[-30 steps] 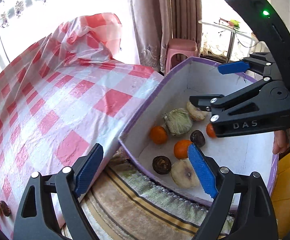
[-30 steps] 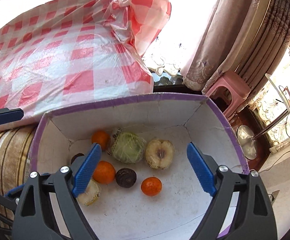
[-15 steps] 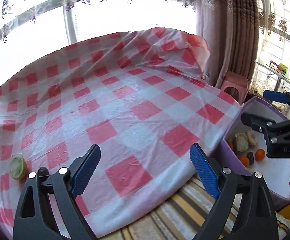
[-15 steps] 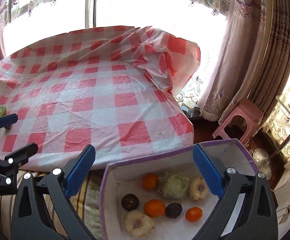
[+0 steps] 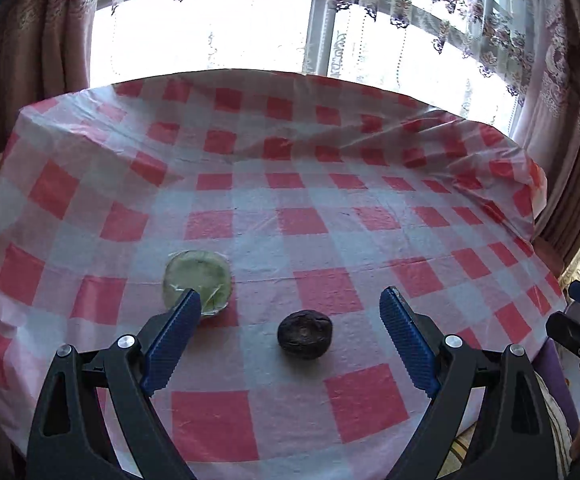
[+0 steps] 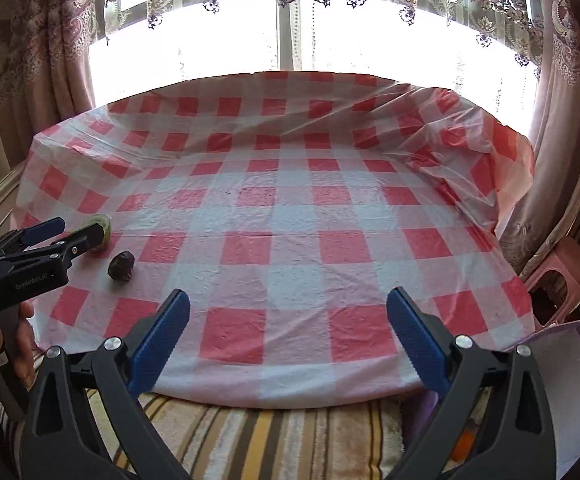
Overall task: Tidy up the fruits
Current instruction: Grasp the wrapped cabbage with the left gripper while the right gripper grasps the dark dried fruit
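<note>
Both grippers have swung off the fruit box onto the checked tablecloth [image 5: 310,220]. Left gripper [image 5: 290,336] gapes wide, empty; dark fruit [image 5: 305,334] sits on the cloth btwn its fingers, untouched, w/ the wrapped green fruit [image 5: 197,280] just past its left fingertip. Right gripper [image 6: 287,336] also wide, holding nothing, over bare cloth; box [image 6: 570,380] at its lower right. Bright window, patterned curtains behind.

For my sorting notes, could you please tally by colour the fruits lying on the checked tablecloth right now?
Pale green, wrapped in clear film: 1, the green fruit, partly behind a finger of the left gripper.
Dark brown: 1, the dark fruit, in front of the open left gripper, not touched.
Total on the tablecloth: 2.
</note>
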`<state>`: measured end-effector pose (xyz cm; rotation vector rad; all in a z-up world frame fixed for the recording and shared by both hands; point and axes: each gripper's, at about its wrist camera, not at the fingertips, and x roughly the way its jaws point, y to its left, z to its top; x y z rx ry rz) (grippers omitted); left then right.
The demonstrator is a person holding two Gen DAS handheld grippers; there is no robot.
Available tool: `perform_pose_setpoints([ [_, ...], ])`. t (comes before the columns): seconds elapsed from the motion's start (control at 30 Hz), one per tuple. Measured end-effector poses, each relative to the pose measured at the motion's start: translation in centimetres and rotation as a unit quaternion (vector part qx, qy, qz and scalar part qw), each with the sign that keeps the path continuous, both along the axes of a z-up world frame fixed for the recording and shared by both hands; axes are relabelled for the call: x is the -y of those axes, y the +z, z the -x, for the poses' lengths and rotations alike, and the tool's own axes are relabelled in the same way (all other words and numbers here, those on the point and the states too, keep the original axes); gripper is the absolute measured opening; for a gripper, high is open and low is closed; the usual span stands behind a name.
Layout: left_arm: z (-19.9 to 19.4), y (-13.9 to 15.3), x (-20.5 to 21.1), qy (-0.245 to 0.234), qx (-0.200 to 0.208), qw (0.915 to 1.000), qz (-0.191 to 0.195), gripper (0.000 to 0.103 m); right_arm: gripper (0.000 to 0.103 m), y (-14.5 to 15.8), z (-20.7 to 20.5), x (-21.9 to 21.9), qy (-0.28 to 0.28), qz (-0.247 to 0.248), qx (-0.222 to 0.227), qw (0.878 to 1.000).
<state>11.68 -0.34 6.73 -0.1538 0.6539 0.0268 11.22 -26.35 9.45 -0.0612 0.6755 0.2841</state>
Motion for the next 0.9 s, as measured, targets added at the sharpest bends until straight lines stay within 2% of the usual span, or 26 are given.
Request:
perform_pose_setpoints([
  [0.13,-0.2,-1.2,-3.4,0.030,-0.014,0.9993,0.014,0.086,0.099,-0.3,-0.5,-3.1,0.016,0.013,0.001,1.000],
  [0.3,-0.9,-2.7,-5.5,0.048,-0.036,0.9979,0.025,0.084,0.101,-1.2,-1.0,-6.9,0.049,0.026,-0.007,0.998],
  [0.47,-2.0,-3.8,-5.8,0.040,-0.057,0.9973,0.022,0.081,0.101,-2.3,-1.7,-9.8,0.071,0.027,-0.023,0.997],
  [0.77,-5.0,-5.2,-5.8,0.041,-0.083,0.9957,-0.005,0.081,0.101,-3.7,-2.9,-13.6,0.099,0.049,-0.030,0.993],
  [0.9,-5.8,-5.8,-5.7,0.031,-0.095,0.9950,-0.006,0.059,0.101,-4.4,-3.7,-14.5,0.103,0.050,-0.041,0.993],
])
